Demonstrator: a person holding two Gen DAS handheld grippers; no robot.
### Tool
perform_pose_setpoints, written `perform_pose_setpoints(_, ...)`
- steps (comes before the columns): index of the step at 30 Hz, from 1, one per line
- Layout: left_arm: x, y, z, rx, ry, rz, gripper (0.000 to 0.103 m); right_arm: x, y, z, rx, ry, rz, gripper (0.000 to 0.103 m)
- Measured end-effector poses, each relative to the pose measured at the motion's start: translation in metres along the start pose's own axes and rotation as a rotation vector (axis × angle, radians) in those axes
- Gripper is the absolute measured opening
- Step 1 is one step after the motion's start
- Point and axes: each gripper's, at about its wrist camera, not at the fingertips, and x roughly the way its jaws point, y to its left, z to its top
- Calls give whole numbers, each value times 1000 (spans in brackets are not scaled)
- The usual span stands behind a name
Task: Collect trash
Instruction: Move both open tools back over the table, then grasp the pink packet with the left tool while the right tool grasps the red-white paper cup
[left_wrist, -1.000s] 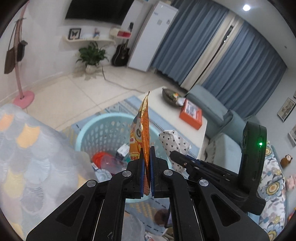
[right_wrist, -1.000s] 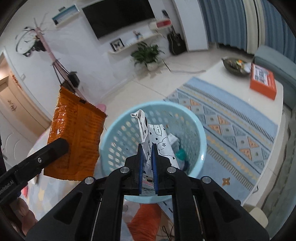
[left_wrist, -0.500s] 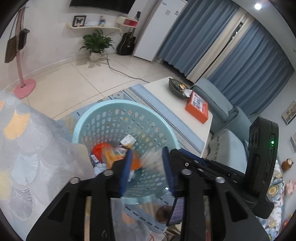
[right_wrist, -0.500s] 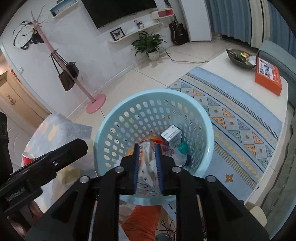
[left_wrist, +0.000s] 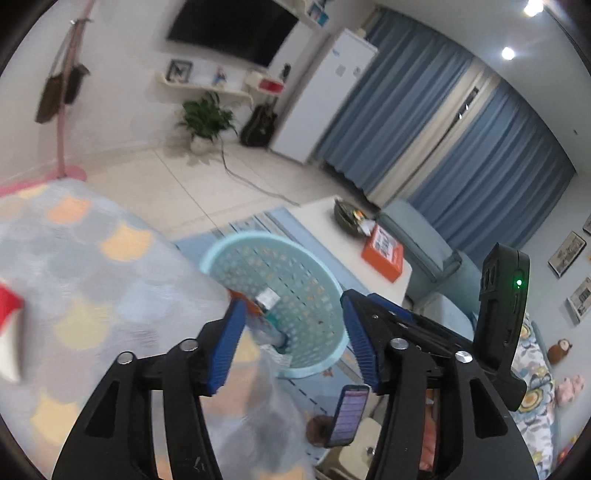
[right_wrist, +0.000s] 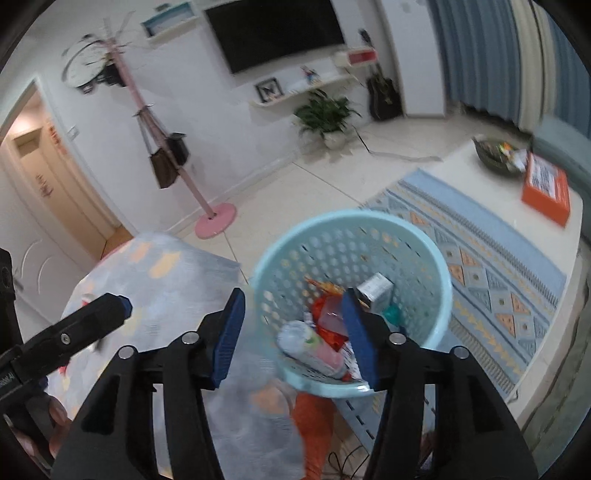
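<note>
Left tool (left_wrist: 291, 334) spreading, nothing pinched | right tool (right_wrist: 291, 332) spreading, nothing pinched | basket (right_wrist: 439, 295) below both, trash (right_wrist: 314, 343) inside

A red-and-white object (left_wrist: 9, 332) on the patterned cloth (left_wrist: 92, 280) is blurred and cut off by the frame edge

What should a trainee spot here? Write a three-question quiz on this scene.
1. True or false: the light blue basket is empty.
2. The orange box lies on: A the rug, B the white table, C the basket.
3. What do the left claw and the right claw grip?

Key: 1 false, trash lies inside. 2 B. 3 nothing; both claws' jaws are opening with nothing between the pads.
</note>
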Motion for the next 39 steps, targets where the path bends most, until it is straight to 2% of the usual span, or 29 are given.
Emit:
perform_pose_setpoints(3,-38,10,-2,-11,-71,32,66,-10,31,-1,-70,-19,31,51)
perform_pose_setpoints(12,-147,56,-13,-61,-245,177,74,-25,129,-15,-246,-46,119,54)
perform_pose_setpoints(16,-189,93,-29,-84,-272,286,78,-19,168,-23,-316,-28,146,54)
perform_pose_setpoints(19,-218,134,-44,-132,-270,401,78,-9,194,-29,-346,2,177,55)
perform_pose_setpoints(24,-234,191,-58,-175,-223,543,78,20,233,-34,-355,83,253,55)
perform_pose_setpoints(27,-235,223,-60,-203,-191,583,78,47,251,-34,-340,125,299,55)
perform_pose_setpoints(32,-217,261,-61,-236,-126,576,78,88,269,-33,-299,170,273,57)
perform_pose_setpoints(39,-207,271,-69,-232,-115,567,78,128,281,-40,-222,257,266,64)
